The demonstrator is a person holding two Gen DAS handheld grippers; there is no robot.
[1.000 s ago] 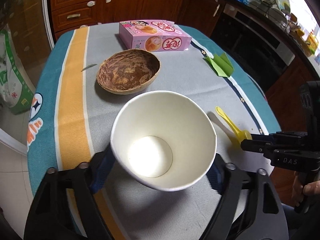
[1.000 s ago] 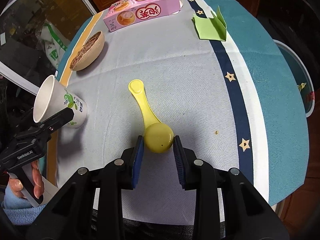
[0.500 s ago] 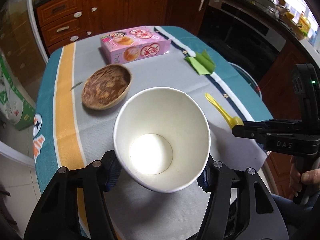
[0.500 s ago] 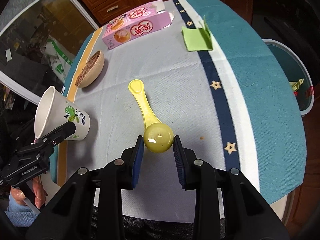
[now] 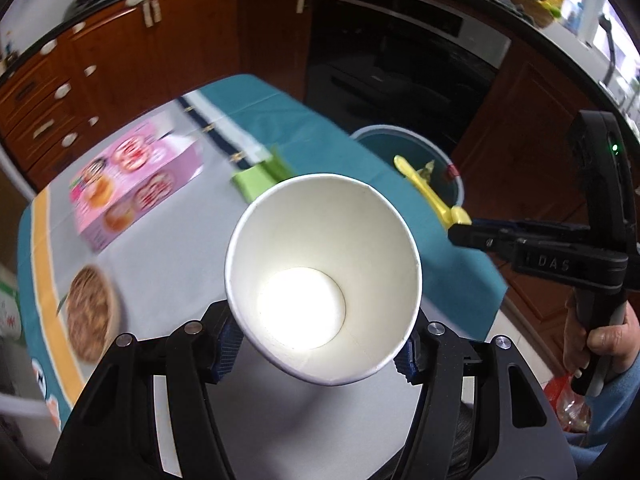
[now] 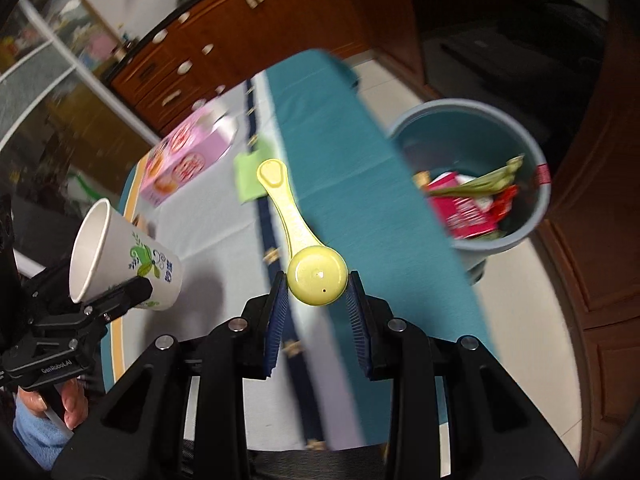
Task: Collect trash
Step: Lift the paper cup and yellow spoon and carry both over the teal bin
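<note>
Gripping a white paper cup (image 5: pixel 322 276) at frame centre, the left gripper (image 5: pixel 320 344) clamps the cup wall between both blue pads, cup mouth facing the camera. The right gripper (image 6: pixel 318 304) clamps the bowl of a yellow plastic scoop (image 6: pixel 298 236), handle pointing toward the upper frame. A grey-blue trash bin (image 6: pixel 536 208) holding red wrappers sits at right, beside the table (image 6: pixel 352 184). A pink box (image 5: pixel 136 184) lies at left on the table.
</note>
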